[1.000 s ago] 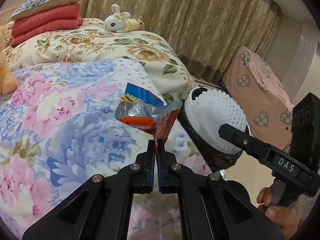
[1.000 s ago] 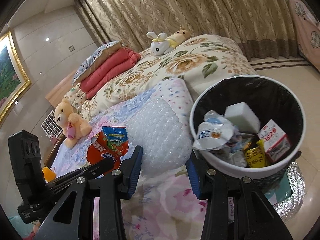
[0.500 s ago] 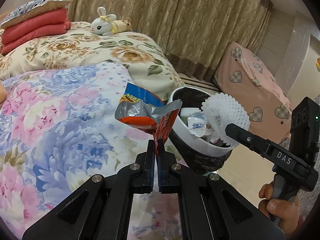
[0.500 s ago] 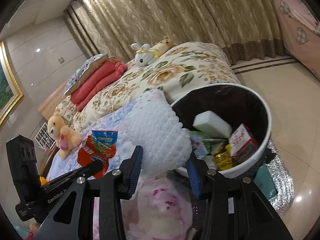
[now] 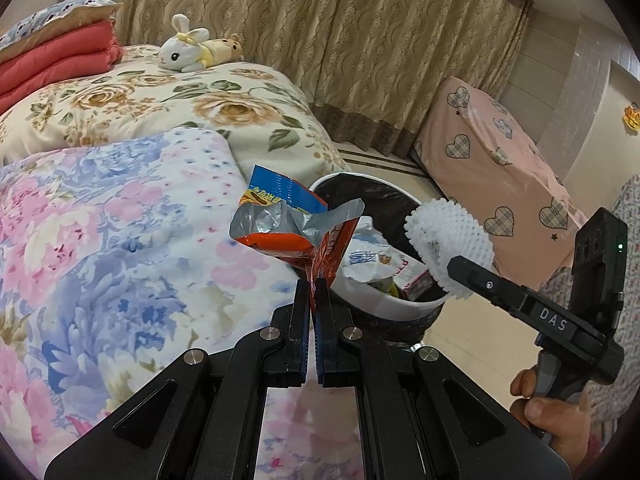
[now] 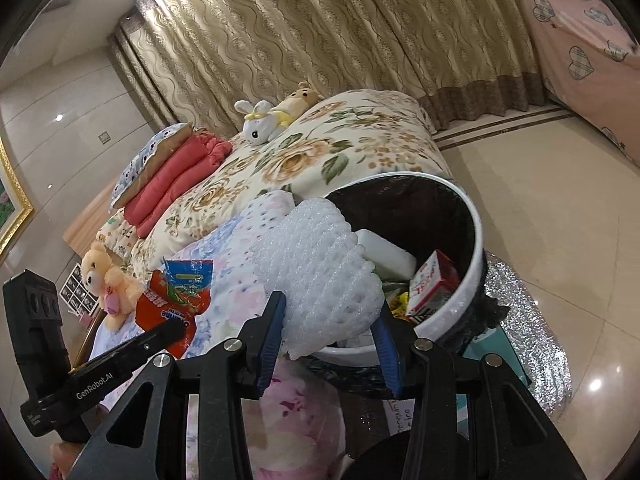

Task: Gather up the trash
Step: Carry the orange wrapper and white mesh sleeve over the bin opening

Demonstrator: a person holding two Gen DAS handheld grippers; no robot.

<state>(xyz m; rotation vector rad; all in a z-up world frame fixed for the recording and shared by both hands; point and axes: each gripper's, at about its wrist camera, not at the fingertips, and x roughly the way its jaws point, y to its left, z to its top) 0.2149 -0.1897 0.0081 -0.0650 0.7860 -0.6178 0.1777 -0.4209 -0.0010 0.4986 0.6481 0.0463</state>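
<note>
1. Two claws up over the foot of the bed (image 5: 100, 240), each loaded with one piece of trash.
2. Left claw (image 5: 311, 292) clenched on the bottom corner of a torn snack wrapper (image 5: 292, 224); seen from the right wrist too, left claw (image 6: 176, 330) gripping the same wrapper (image 6: 176, 296).
3. Wrapper standing upright from the pinch point, long axis roughly vertical, torn mouth flared upward and to the left; crinkled foil, silver inside, red and blue printed outside.
4. Wrapper held just beside the near rim of the trash bin (image 5: 384, 308), above the blue and pink floral quilt (image 5: 120, 272).
5. Right claw (image 6: 330, 320) grasping a white foam fruit net (image 6: 320, 276) between its blue pads, fingers held apart by the net's bulk.
6. Foam net (image 5: 448, 248) soft, knobbly, lattice-textured, rolled into a tube; long axis running forward from the claw toward the bin opening, far end over the rim.
7. Bin (image 6: 468, 280) round, white-rimmed, lined with a black bag, tilted in the right wrist view; holding a white foam block (image 6: 384, 256), a red and white carton (image 6: 434, 284) and crumpled packets.
8. Shiny silver mat (image 6: 528, 328) under the bin on the glossy tiled floor (image 6: 560, 208).
9. Farther up the bed: a white plush rabbit (image 5: 184, 46), folded red blankets (image 5: 60, 64); a tan teddy bear (image 6: 106, 280) at the left.
</note>
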